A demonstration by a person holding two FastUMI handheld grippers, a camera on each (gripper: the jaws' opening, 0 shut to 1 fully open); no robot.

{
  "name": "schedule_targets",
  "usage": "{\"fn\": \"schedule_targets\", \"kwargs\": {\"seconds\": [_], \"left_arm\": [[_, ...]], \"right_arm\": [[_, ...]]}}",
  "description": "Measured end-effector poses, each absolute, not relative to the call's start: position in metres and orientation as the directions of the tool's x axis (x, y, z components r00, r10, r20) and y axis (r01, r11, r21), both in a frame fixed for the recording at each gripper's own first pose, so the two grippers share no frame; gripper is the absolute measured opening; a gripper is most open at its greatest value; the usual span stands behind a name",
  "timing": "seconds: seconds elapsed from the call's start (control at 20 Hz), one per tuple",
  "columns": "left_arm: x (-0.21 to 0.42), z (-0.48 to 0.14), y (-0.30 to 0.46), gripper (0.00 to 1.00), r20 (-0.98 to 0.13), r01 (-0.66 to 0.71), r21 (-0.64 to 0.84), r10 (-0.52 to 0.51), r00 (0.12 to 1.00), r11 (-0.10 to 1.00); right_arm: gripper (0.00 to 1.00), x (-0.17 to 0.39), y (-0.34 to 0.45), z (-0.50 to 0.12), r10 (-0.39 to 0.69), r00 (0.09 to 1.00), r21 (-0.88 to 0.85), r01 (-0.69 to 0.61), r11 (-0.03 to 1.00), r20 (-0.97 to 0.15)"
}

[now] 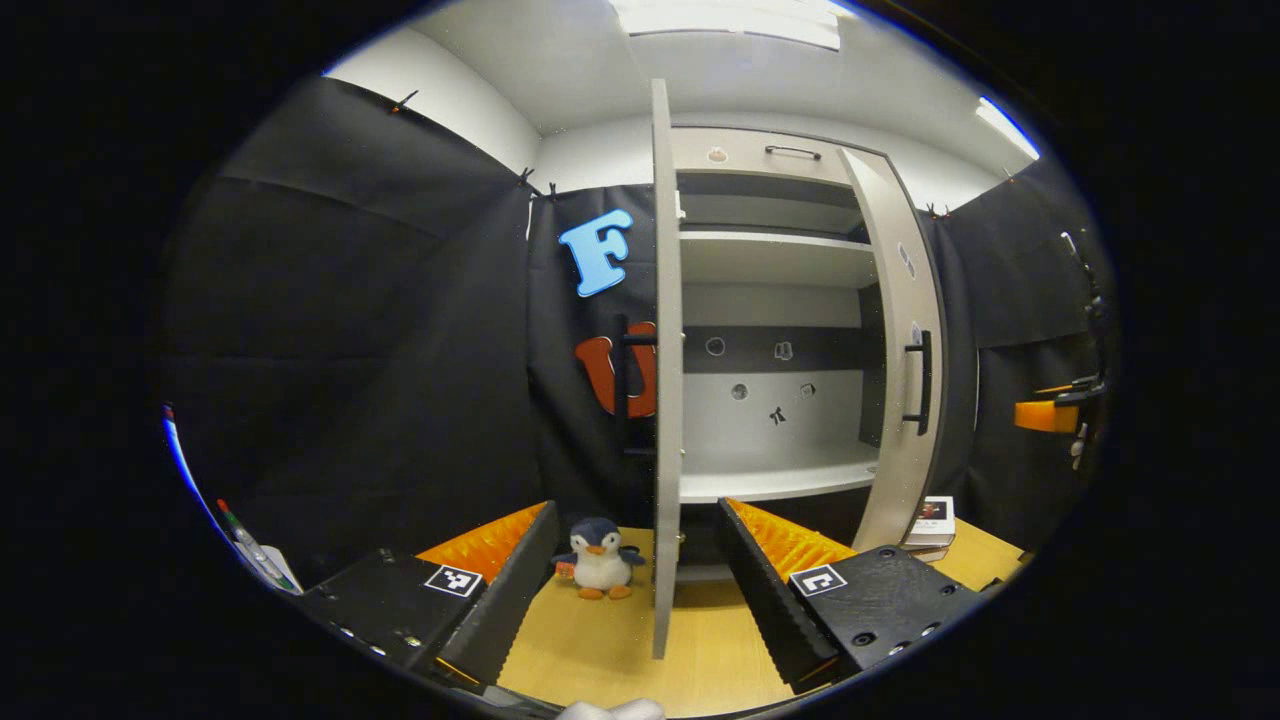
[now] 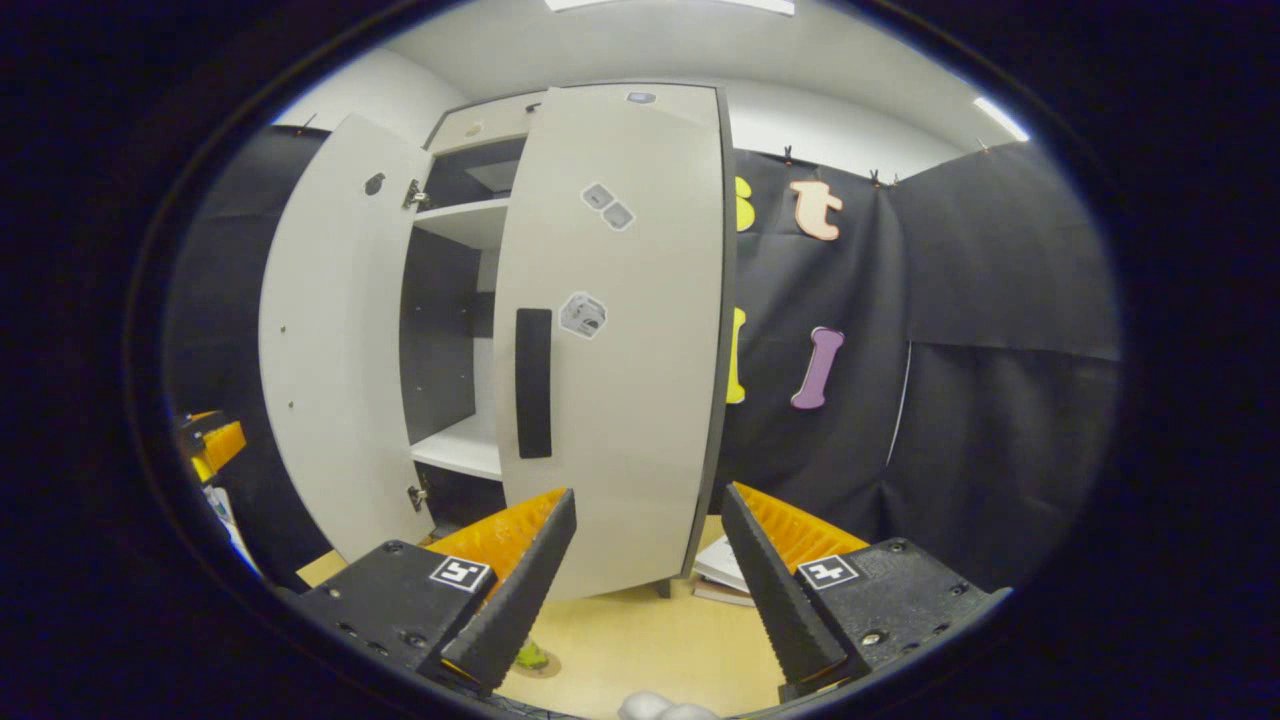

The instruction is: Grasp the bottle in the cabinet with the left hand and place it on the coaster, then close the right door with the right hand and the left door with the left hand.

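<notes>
In the left gripper view, the left gripper (image 1: 637, 590) hangs over the wooden tabletop (image 1: 700, 670) with its jaws released and nothing between them. Between the fingers, toward 11 o'clock, a small plush penguin (image 1: 599, 558) stands upright on the tabletop, just beside the thin edge of the cabinet's left door (image 1: 664, 370), which is swung out edge-on toward the camera. Past that edge, toward 1 o'clock, the open cabinet (image 1: 775, 400) shows bare shelves, and the bottle cannot be made out on them. The right door (image 1: 900, 340) stands ajar at 2 o'clock, its dark handle (image 1: 922, 382) facing in, with a small stack of books (image 1: 930, 522) at its foot. In the right gripper view, the right gripper (image 2: 645, 575) is likewise released, pointed at the outer face of the right door, with the handle at 11 o'clock. At 6 o'clock, low on the tabletop by the left finger, a coaster (image 2: 535, 662) shows with something green on it, too hidden to identify.
</notes>
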State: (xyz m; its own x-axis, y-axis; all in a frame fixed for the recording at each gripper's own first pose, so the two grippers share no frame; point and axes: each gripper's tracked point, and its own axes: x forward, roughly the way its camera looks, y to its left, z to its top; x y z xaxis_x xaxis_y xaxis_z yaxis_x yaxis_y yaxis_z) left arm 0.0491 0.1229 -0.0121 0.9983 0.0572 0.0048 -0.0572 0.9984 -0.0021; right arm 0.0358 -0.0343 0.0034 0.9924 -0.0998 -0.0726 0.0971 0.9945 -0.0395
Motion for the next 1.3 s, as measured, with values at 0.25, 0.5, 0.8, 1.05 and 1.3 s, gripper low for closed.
{"fn": "schedule_targets", "kwargs": {"seconds": [0.25, 0.5, 0.8, 1.05, 1.3], "left_arm": [[0.084, 0.006, 0.18, 0.96, 0.038, -0.123, 0.033, 0.122, 0.992, 0.992], [0.124, 0.019, 0.219, 0.96, 0.063, -0.165, 0.032, 0.163, 0.985, 0.986], [0.155, 0.031, 0.212, 0.95, 0.088, -0.131, 0.033, 0.128, 0.988, 0.991], [0.165, 0.029, 0.191, 0.92, 0.086, -0.095, 0.067, 0.089, 0.992, 0.993], [0.163, 0.028, 0.188, 0.93, 0.081, -0.099, 0.043, 0.095, 0.992, 0.994]], "right_arm": [[0.97, 0.008, -0.048, -0.009, -0.167, 0.98, -0.064, 0.161, 0.985, -0.112], [0.95, -0.009, -0.059, -0.007, -0.213, 0.97, -0.073, 0.205, 0.976, -0.118], [0.95, -0.021, -0.062, -0.013, -0.229, 0.963, -0.068, 0.222, 0.973, -0.141], [0.97, -0.023, -0.06, -0.017, -0.222, 0.963, -0.045, 0.218, 0.975, -0.152], [0.97, -0.025, -0.058, -0.023, -0.205, 0.966, -0.021, 0.205, 0.979, -0.158]]}}
